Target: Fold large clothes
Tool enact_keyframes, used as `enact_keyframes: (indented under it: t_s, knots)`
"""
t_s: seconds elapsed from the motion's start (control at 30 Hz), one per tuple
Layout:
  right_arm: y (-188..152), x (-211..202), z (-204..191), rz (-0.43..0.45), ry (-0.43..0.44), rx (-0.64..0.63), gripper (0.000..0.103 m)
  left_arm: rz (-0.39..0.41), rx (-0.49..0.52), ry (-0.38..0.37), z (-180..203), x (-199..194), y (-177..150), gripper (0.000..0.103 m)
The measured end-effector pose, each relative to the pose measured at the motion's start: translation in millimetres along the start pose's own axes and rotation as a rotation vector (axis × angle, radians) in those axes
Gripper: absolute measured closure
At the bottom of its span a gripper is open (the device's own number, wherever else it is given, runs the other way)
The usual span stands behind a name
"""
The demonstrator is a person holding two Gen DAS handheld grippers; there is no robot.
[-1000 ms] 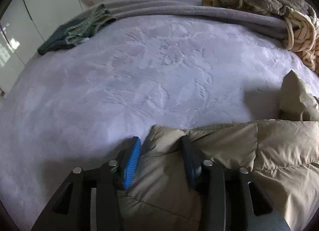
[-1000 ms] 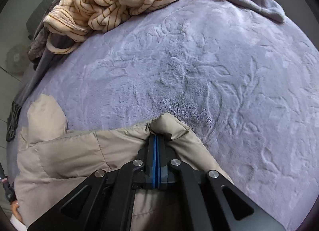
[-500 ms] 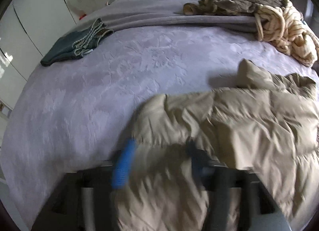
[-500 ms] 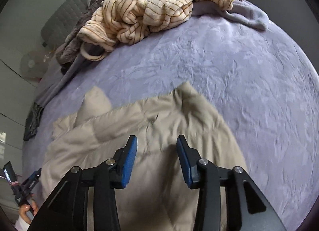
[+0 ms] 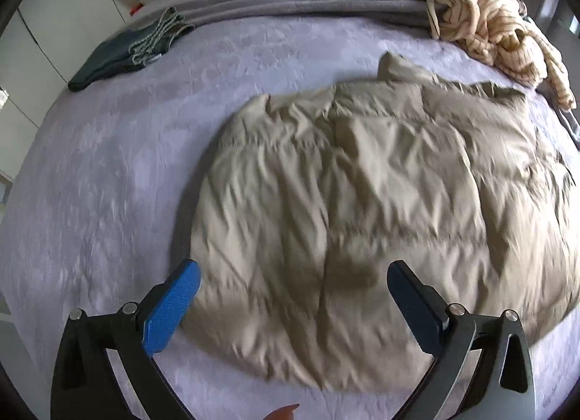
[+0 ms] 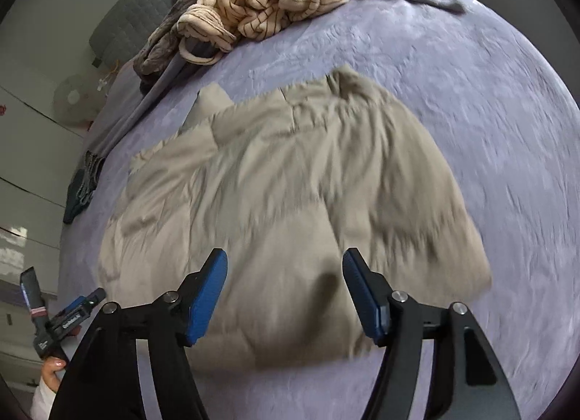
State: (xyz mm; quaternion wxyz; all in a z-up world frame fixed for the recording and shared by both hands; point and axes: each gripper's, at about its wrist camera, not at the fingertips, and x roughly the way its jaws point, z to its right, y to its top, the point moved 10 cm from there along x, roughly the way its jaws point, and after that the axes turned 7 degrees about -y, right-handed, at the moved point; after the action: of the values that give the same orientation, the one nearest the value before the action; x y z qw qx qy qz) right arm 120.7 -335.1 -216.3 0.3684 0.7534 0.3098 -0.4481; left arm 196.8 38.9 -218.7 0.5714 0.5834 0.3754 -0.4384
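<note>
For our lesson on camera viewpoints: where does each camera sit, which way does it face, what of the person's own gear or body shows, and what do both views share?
Left wrist: on the open left gripper, above the near edge of the jacket, facing the bed's far end; a fingertip shows at the bottom.
Right wrist: on the open right gripper, facing across the jacket; the left gripper and hand show at lower left.
Shared: jacket, striped blanket, dark clothes, purple bedspread.

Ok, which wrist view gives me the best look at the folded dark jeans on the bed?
The left wrist view: the dark jeans lie unobstructed at upper left on the purple bedspread, frayed edges visible. In the right wrist view the jeans are only a thin, distorted sliver at the left edge.
</note>
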Motion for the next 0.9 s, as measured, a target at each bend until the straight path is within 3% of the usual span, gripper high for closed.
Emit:
enact_keyframes:
  t_s: [0.07,0.2,0.47,0.5,0.53,0.8,0.9]
  knots:
    - [-14.0,-4.5,4.3,-0.020,0.009,0.030,0.033,-0.025,-0.011,-0.018,2.7,-2.3,-10.9,0.000]
    - [-36.6,-14.2,11.4,-0.032,0.028,0.073,0.020,-0.062,-0.040,-0.046,6.2,-5.3,-29.7,0.000]
    - [-70.8,-13.0,26.3,-0.065,0.072,0.195,0.018,-0.125,-0.094,-0.097,6.6,-1.1,-61.1,0.000]
    - [-73.7,-10.1,28.7,-0.068,0.075,0.208,0.012,-0.131,-0.104,-0.107,6.0,0.9,-64.3,0.000]
    - [-75.7,-8.0,30.5,-0.070,0.080,0.222,0.000,-0.134,-0.118,-0.116,4.7,2.9,-67.2,0.000]
    - [-81.6,17.8,37.5,-0.107,0.145,0.346,0.000,-0.123,-0.213,-0.154,-8.6,6.9,-78.6,0.000]
    - [-80.4,25.7,36.8,-0.120,0.162,0.369,0.000,-0.146,-0.279,-0.272,-8.0,9.4,-86.6,0.000]
